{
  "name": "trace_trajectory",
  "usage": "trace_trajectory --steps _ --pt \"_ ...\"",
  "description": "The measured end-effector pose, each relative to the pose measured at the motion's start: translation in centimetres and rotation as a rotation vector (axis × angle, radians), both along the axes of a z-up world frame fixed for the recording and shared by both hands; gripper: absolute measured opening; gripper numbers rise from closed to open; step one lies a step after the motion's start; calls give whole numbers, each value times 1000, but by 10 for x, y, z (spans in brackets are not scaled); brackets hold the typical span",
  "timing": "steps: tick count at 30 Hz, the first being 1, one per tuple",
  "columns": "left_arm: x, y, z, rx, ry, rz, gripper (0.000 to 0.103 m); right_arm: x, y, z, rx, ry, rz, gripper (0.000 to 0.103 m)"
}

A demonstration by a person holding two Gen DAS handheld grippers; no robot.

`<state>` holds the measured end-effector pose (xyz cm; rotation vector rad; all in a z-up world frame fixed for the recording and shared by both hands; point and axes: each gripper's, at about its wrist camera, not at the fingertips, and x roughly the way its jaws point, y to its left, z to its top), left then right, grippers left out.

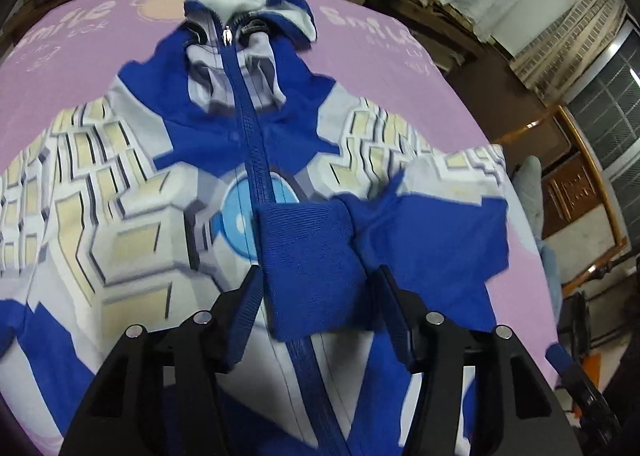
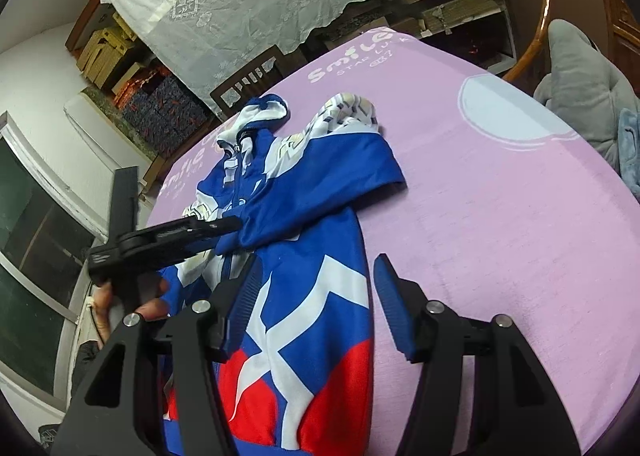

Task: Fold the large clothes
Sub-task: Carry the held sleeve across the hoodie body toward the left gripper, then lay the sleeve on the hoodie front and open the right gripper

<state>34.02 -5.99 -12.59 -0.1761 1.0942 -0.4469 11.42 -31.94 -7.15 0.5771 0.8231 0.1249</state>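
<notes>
One sleeve cuff (image 1: 312,272) pinched in left fingers (image 1: 316,288), pulled across jacket (image 2: 304,256) on pink bed (image 2: 500,196). Right fingers (image 2: 316,296) open, empty, over hem. Long axis runs collar-to-hem, straight ahead.

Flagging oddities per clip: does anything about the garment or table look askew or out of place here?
Nothing damaged or spilled. The jacket lies zipped on the pink cloth, one sleeve folded across its front, with the cuff between the left tongs. Only the hood looks rumpled. The right tongs hang open.
</notes>
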Motion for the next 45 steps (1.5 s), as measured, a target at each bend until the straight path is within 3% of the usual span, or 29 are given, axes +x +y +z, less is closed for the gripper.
trace_trajectory --steps 1,2,4,6,11,16,19,22,27,29,32,36,37,38,40,42,44,45 --pt "1 0 1 -1 -8 1 21 0 -1 -1 2 1 -1 57" --pt "2 1 1 -22 -2 -6 5 0 -2 -2 3 2 -3 57" --pt "1 6 5 -46 -9 12 5 1 -5 -4 9 4 -9 57" --pt "-4 13 19 -9 -85 44 5 1 -8 -4 18 3 -21 57" --pt "-12 43 54 -37 -176 92 5 3 -10 -3 18 -4 -30 57" --pt "-20 83 74 29 -249 176 3 12 -5 2 9 -15 4 57" --pt "-22 112 69 46 -241 229 3 28 0 8 -15 -30 10 57" --pt "-26 132 56 98 -243 275 3 49 6 9 -16 -24 32 49" --pt "-21 147 31 105 -204 297 3 87 21 -15 -17 80 104 41" --pt "-21 147 21 108 -191 289 3 97 19 -35 91 144 125 32" --pt "-20 146 12 100 -170 279 3 110 20 -57 293 202 133 33" --pt "-22 144 13 102 -178 274 3 131 28 -71 331 206 104 38" --pt "-23 143 13 101 -180 271 3 134 27 -71 340 188 77 33" --pt "-24 140 12 95 -176 261 3 134 22 -68 334 155 31 20" --pt "-24 129 7 123 -159 243 3 132 8 -57 231 85 -58 19" --pt "-25 116 -2 193 -155 220 3 130 -6 -61 159 117 -109 19" --pt "-29 107 0 236 -178 202 3 131 -18 -76 230 166 -96 14" --pt "-30 106 1 220 -173 195 3 130 -23 -80 266 160 -87 15"
